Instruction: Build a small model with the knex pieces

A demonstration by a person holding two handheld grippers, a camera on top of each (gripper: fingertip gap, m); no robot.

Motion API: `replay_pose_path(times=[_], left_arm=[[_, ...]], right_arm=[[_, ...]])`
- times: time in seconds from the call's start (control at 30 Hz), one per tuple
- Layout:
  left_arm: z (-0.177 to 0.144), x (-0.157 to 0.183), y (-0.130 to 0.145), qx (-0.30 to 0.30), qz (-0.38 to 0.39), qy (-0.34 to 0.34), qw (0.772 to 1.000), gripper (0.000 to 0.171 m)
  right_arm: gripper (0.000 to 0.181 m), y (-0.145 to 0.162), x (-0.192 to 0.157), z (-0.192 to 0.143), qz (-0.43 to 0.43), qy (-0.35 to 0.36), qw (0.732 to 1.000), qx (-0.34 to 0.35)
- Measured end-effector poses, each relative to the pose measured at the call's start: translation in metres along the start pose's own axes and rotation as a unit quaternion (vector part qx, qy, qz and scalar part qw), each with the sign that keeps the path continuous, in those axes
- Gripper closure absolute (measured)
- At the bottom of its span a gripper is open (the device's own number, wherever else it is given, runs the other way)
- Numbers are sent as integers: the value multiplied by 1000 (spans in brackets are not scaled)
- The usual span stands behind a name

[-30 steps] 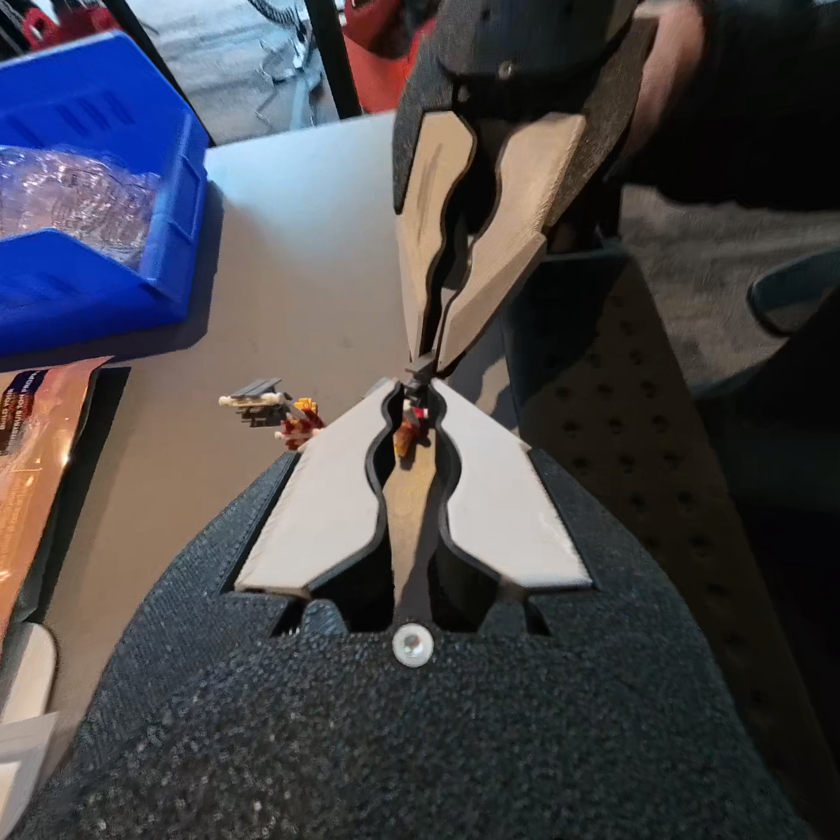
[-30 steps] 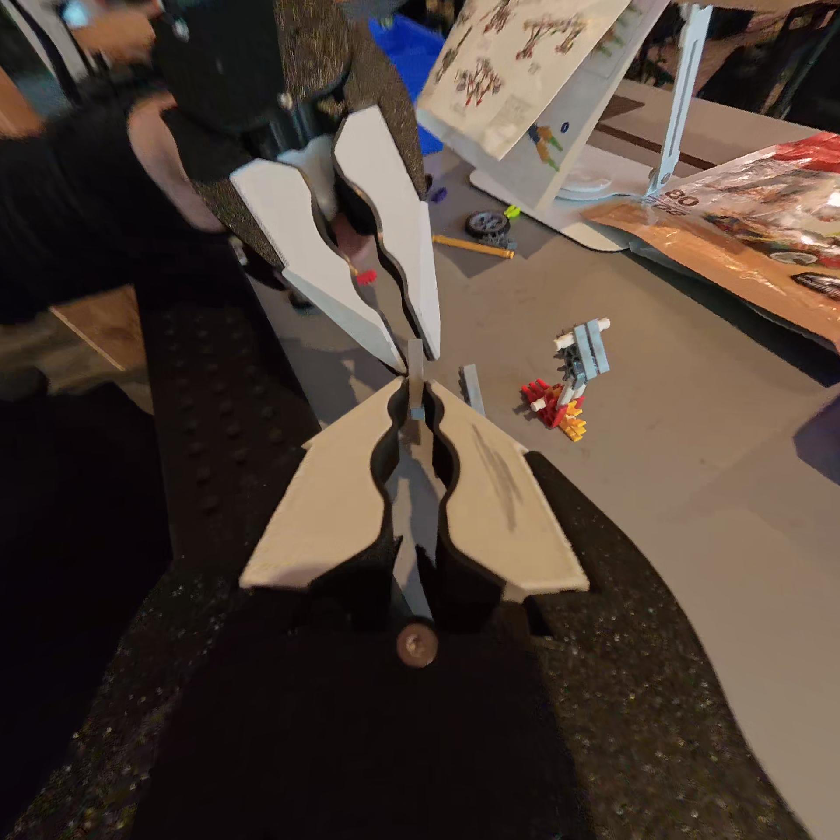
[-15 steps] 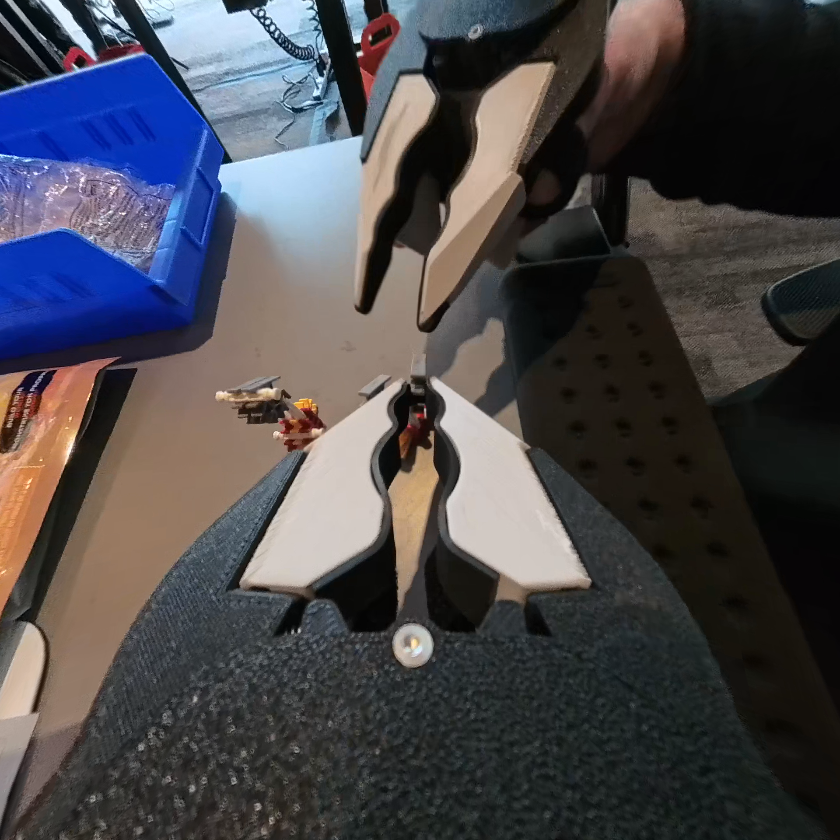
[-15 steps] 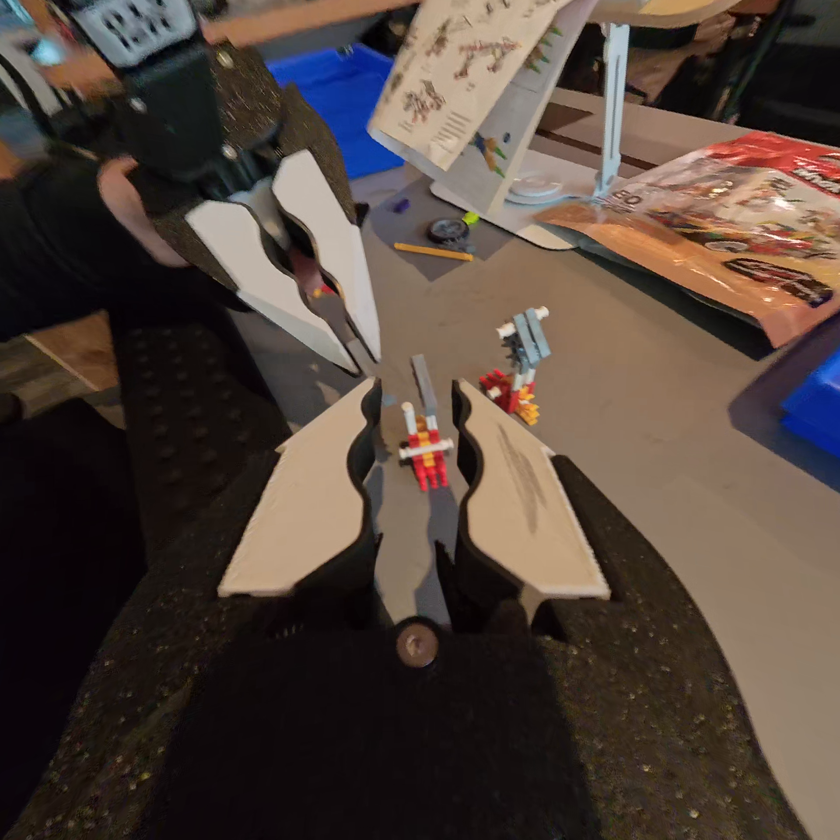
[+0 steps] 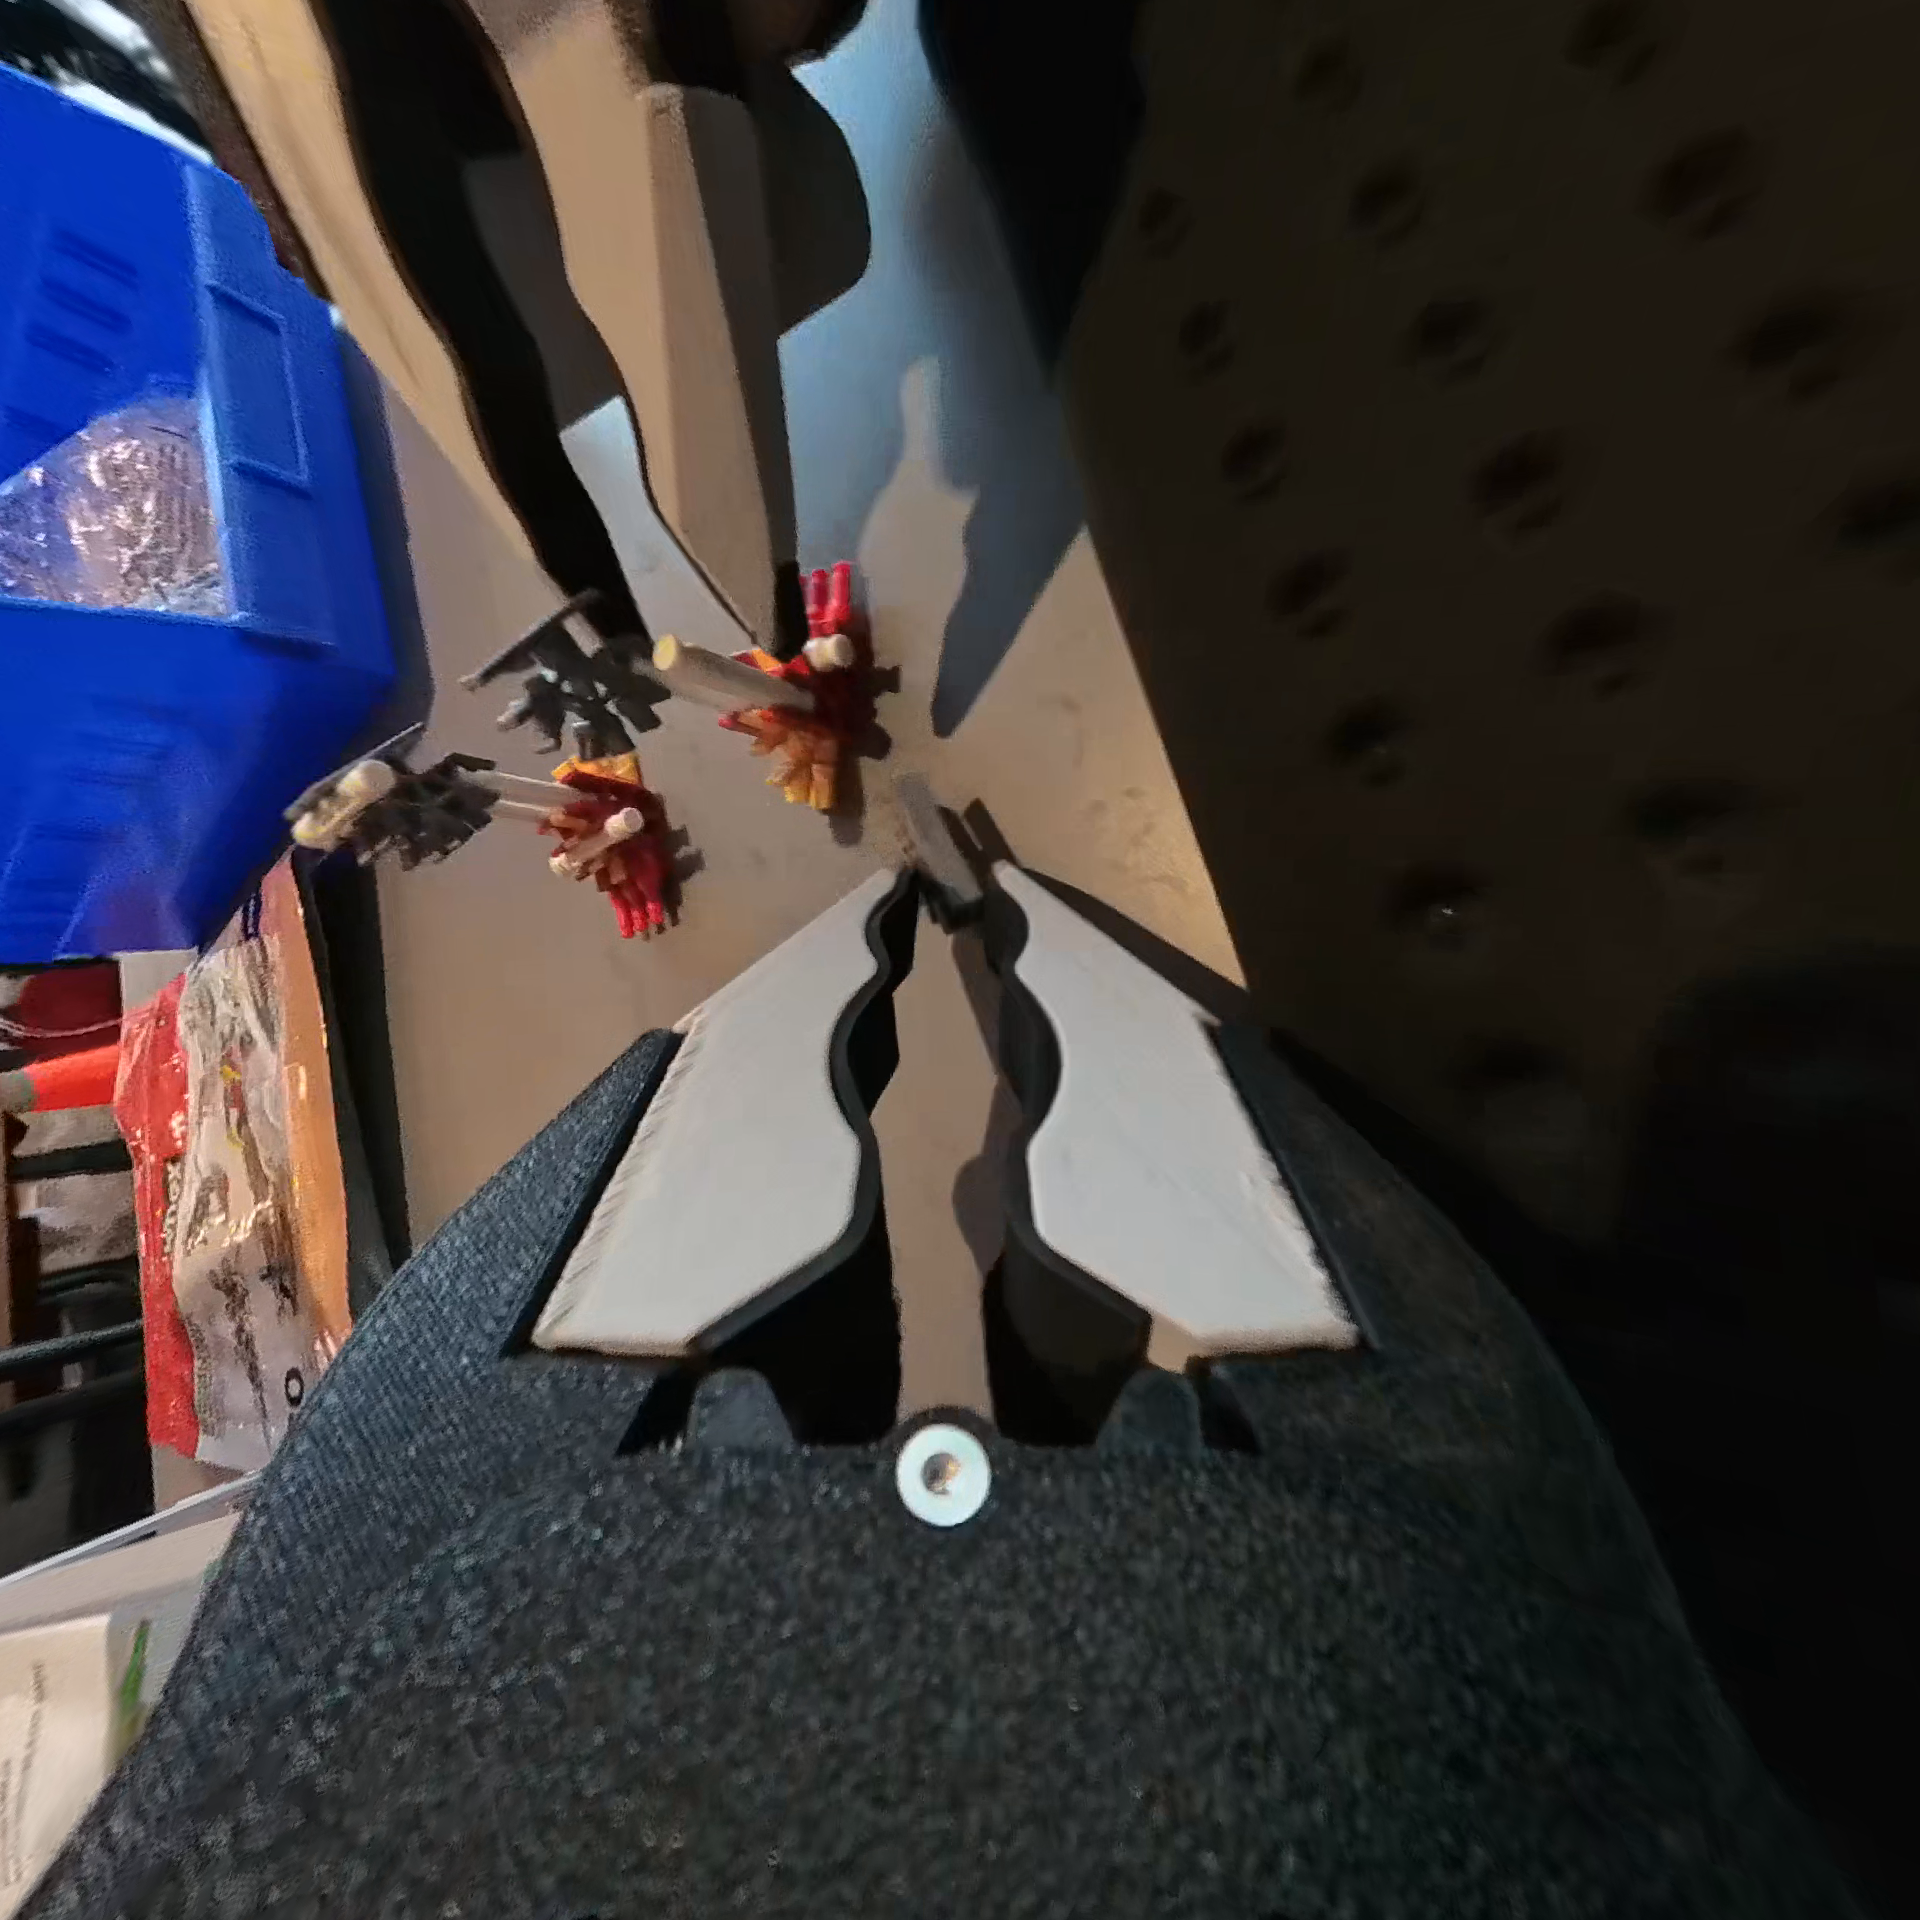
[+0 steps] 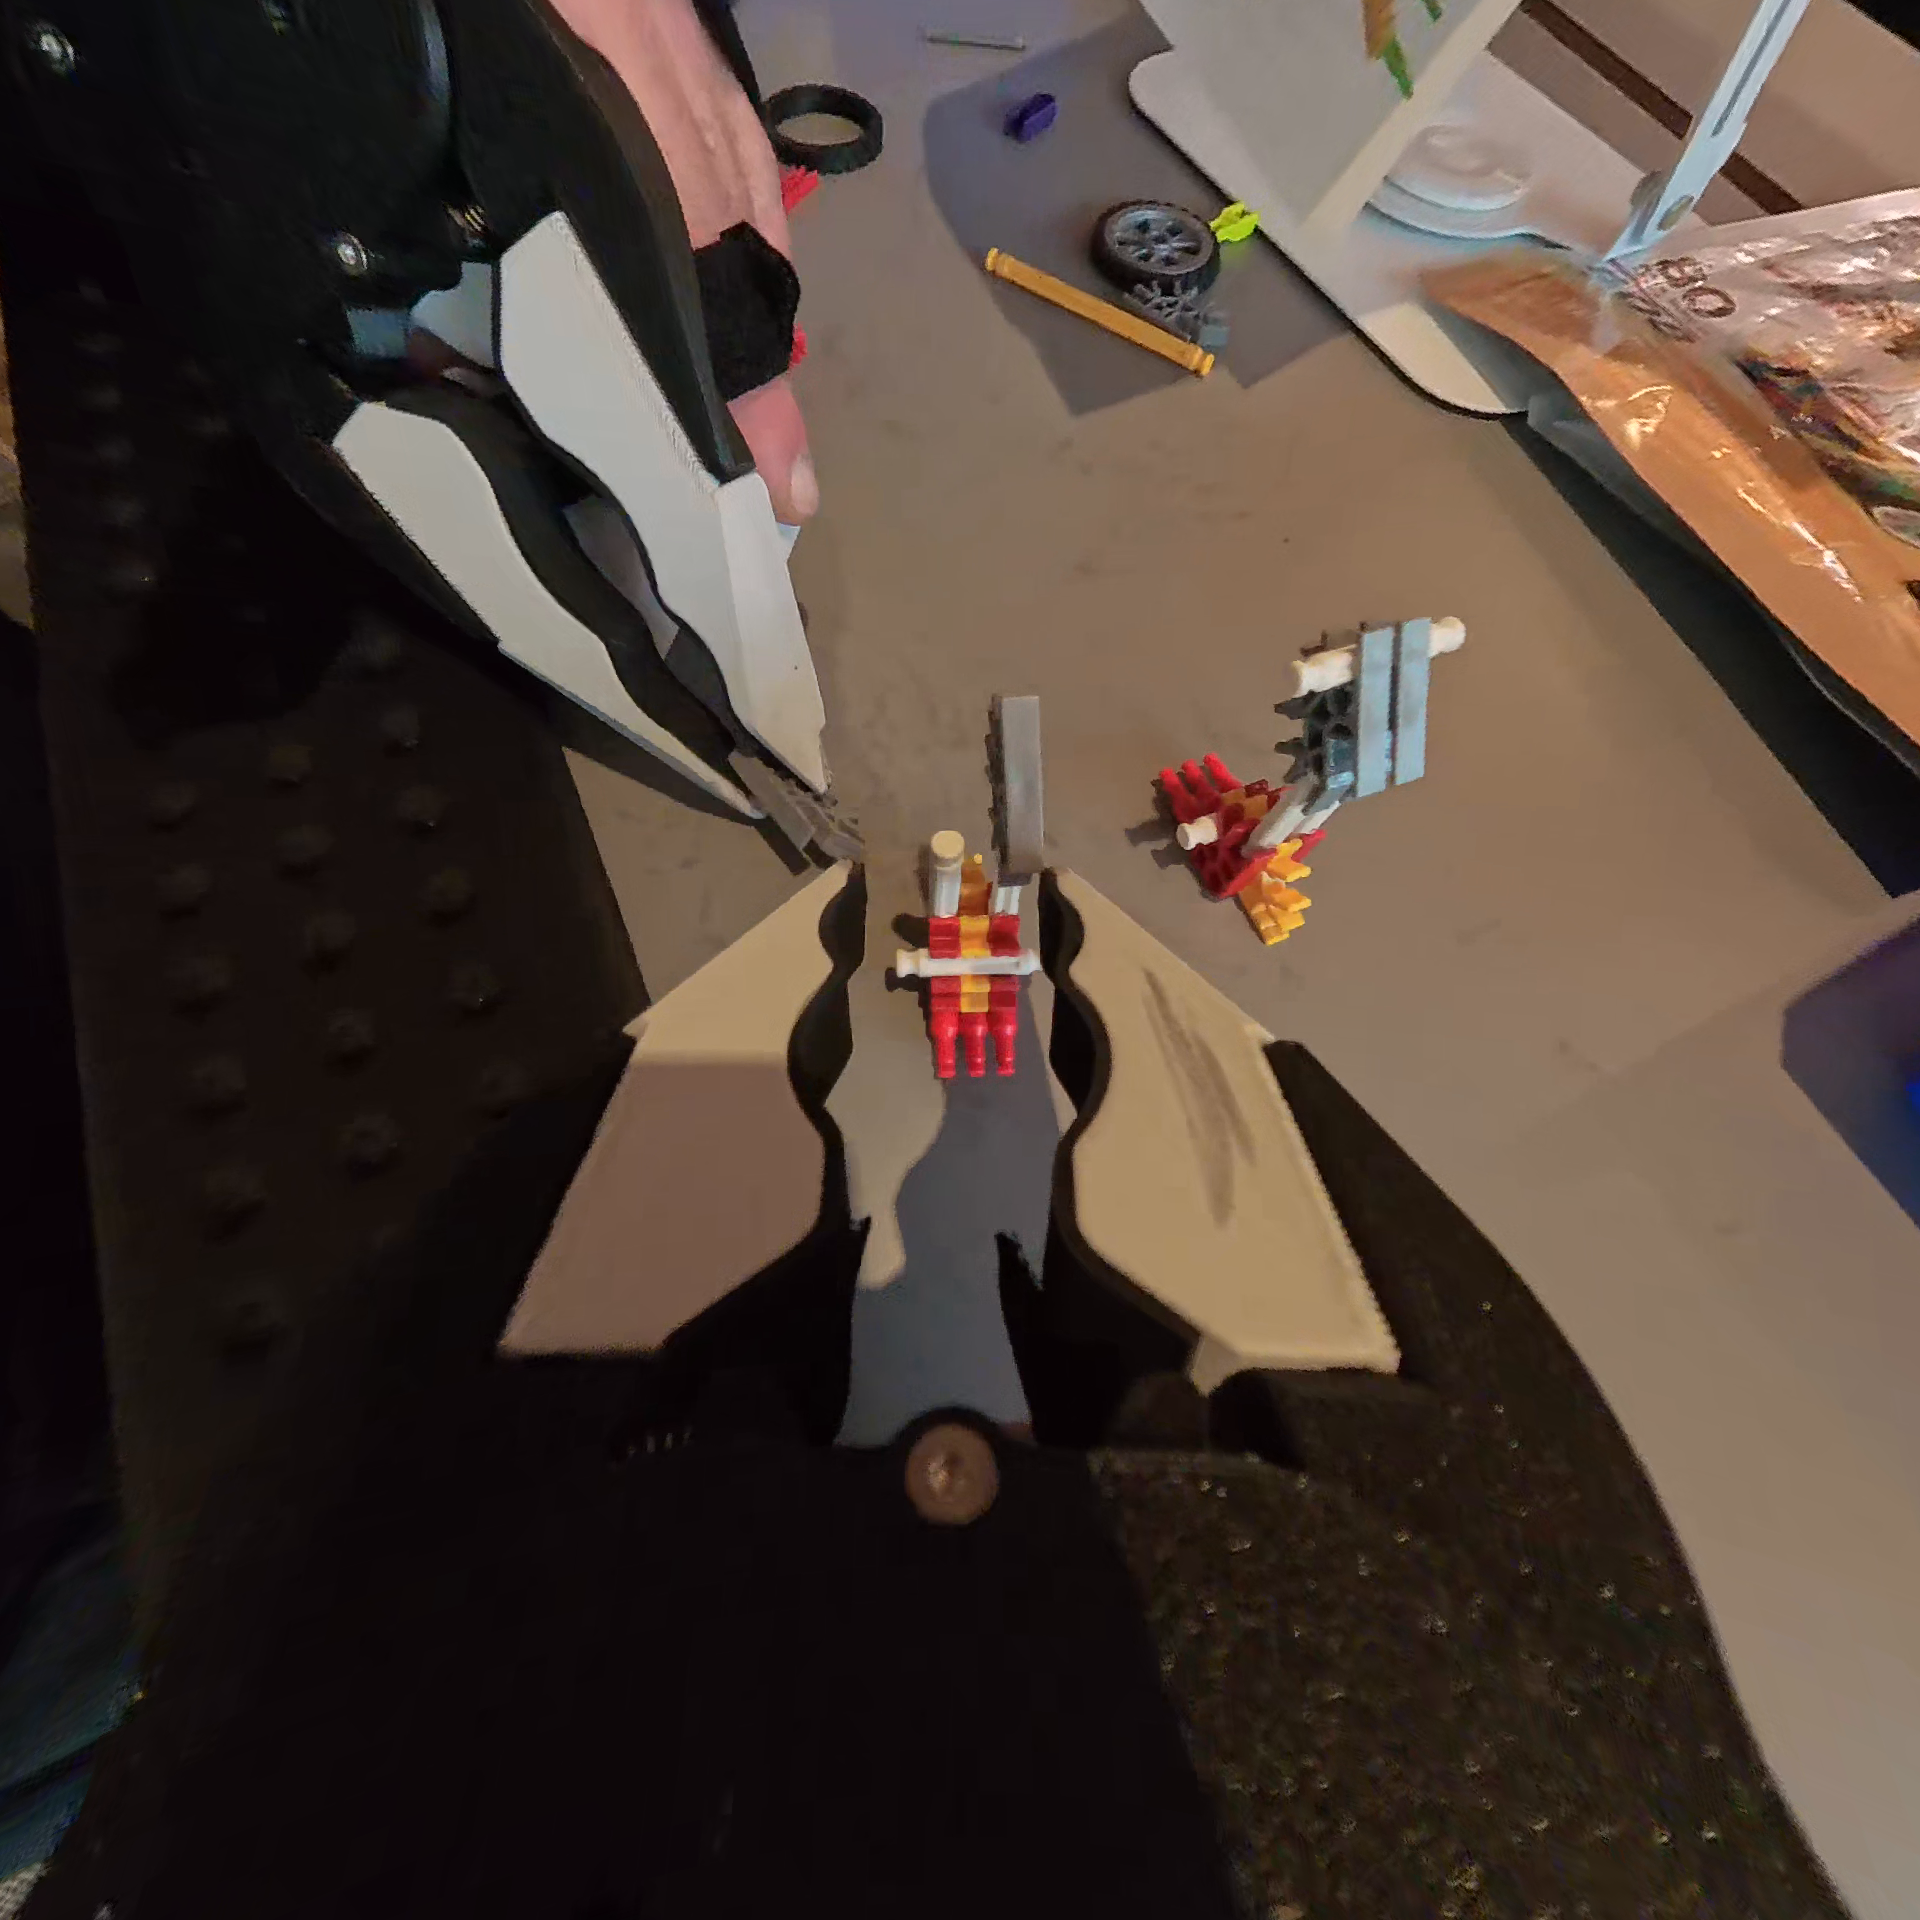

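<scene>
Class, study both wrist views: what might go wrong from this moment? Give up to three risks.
1. The left gripper pinches the small grey piece only at its very tips, so it may twist or slip out.
2. The right gripper is open around the red and yellow assembly. Closing off-centre might tip it or dislodge its white cross pin.
3. Both grippers' tips sit close together and may collide.

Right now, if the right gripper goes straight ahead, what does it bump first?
Probably the red and yellow brick figure. It lies on the table between the open right gripper's fingertips, with a grey bar just past it. Depth is hard to judge.
</scene>
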State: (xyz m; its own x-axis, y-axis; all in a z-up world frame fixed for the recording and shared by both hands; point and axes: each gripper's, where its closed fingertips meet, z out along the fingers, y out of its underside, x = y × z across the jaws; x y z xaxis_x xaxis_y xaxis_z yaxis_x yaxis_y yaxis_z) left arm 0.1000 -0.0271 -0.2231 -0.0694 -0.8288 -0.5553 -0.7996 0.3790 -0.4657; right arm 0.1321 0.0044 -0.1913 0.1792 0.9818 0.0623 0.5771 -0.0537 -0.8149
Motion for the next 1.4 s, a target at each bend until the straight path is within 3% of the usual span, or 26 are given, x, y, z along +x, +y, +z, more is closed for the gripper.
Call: replay_pose_path(times=[0.37,0.63,0.77,1.0,1.13,1.3,1.4], left_arm=[[-11,6,5,11,-2,7,1000,151],[-30,-9,-2,43,-72,17,996,130],[-30,-30,-14,53,-84,-23,995,130],[-8,-12,-26,40,-53,14,998,131],[-2,-11,-19,13,-40,6,999,147],[-8,-13,-15,9,-62,4,998,141],[-12,-13,-10,4,-84,7,996,140]], right_arm=[[149,0,-8,-1,-47,36,998,-27],[150,2,-19,-1,-76,38,995,-51],[151,2,-23,3,-81,32,995,-58],[155,6,-19,7,-74,34,995,-64],[155,7,-15,9,-71,37,995,-64],[154,1,-4,7,-48,51,996,-58],[144,-1,4,3,-30,63,996,-56]])
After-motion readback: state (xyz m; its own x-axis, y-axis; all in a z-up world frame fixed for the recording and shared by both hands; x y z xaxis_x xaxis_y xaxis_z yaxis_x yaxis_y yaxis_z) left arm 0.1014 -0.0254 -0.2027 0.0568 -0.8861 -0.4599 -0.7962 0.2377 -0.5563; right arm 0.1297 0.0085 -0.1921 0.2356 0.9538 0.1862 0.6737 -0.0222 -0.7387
